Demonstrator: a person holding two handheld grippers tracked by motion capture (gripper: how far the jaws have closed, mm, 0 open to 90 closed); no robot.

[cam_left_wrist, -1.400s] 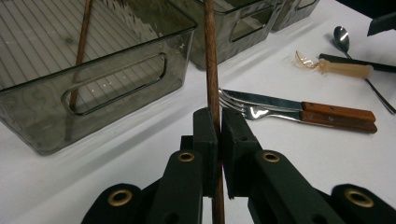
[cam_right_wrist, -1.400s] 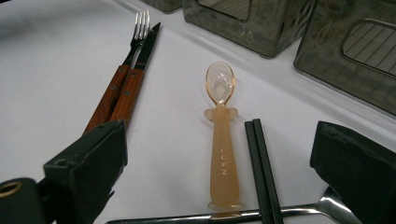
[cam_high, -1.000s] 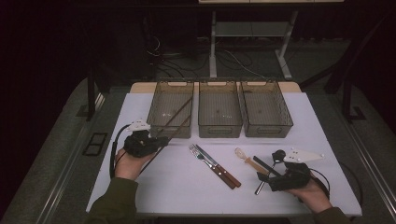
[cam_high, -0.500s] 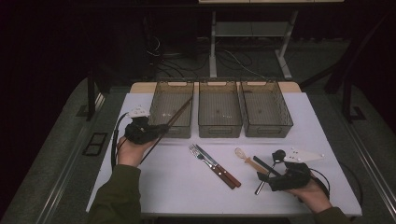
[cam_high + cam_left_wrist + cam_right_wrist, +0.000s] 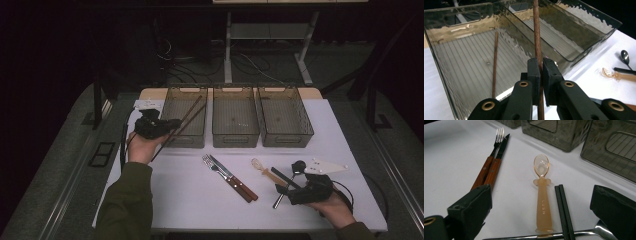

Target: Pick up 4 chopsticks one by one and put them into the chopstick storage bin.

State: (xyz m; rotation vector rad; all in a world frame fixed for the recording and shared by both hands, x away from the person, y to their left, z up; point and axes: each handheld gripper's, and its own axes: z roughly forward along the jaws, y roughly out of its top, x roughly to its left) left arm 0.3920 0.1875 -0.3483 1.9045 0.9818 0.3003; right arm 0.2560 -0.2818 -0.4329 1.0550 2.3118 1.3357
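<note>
- Firstly, in the high view, the left gripper (image 5: 170, 123) is held above the near left corner of the left bin (image 5: 184, 118), and its jaws are closed on a brown wooden chopstick (image 5: 186, 126). The chopstick runs slanted from below the gripper up over the bin. A second brown chopstick (image 5: 191, 108) lies slanted inside the same bin.
- On the same view, three grey transparent bins stand in one row at the far side of the white table (image 5: 175, 200): the left bin, the middle bin (image 5: 235, 117) and the right bin (image 5: 285, 117). A fork (image 5: 215, 167) and a knife (image 5: 232, 175) with brown handles lie side by side near the middle of the table. The right gripper (image 5: 284, 189) rests low on the table at the right, just beside a small orange spoon (image 5: 264, 171) and a pair of black chopsticks (image 5: 285, 178).
- In the left gripper view, the two black jaws stand narrow and pinch the held chopstick (image 5: 537, 50), which goes straight up in front of the left bin (image 5: 461, 27). The other chopstick (image 5: 495, 65) lies on the ribbed floor of this bin. At the far right, a dark spoon (image 5: 624, 57) lies on the table.
- In the right gripper view, the jaws stand wide apart and hold nothing. Between them lie the orange spoon (image 5: 542, 195), marked CUSN, and the black chopsticks (image 5: 562, 210) just beside it. The fork (image 5: 495, 145) and the knife (image 5: 500, 152) lie at the left, touching each other.
</note>
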